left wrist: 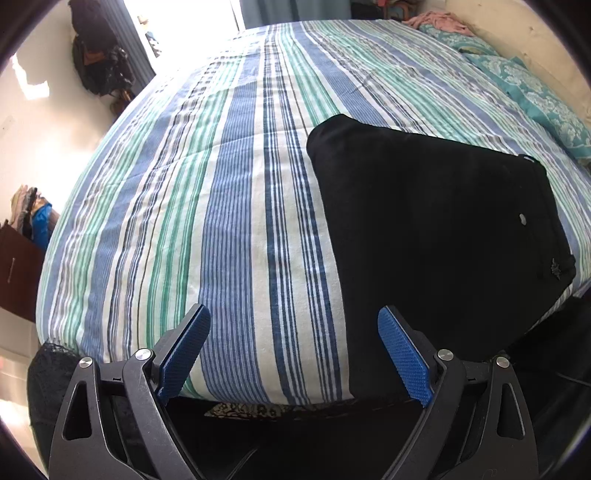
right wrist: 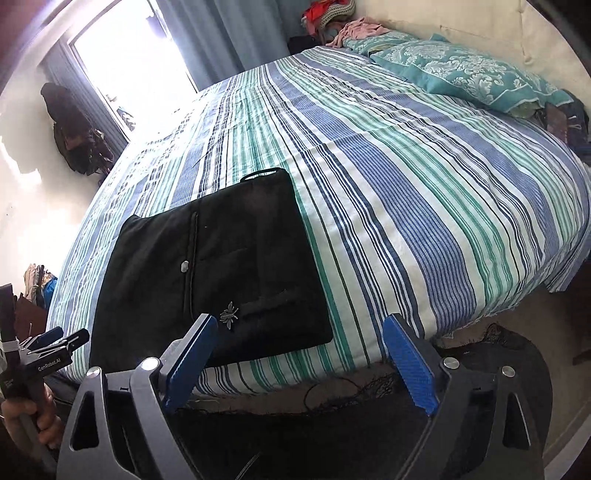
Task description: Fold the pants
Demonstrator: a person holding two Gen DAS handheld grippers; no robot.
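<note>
Black pants (left wrist: 436, 236) lie folded into a compact rectangle on the striped bed (left wrist: 236, 206), near its front edge. In the right wrist view the pants (right wrist: 218, 269) show a silver button and a small metal emblem. My left gripper (left wrist: 293, 325) is open and empty, held above the front edge of the bed, left of the pants. My right gripper (right wrist: 299, 332) is open and empty, over the front right corner of the pants. The left gripper also shows at the left edge of the right wrist view (right wrist: 55, 341).
Teal patterned pillows (right wrist: 472, 77) and loose clothes (right wrist: 354, 29) lie at the head of the bed. Dark bags hang on the wall (right wrist: 74, 136) beside a bright window (right wrist: 133, 62). A dark net-like cloth (right wrist: 480, 369) lies below the bed's front edge.
</note>
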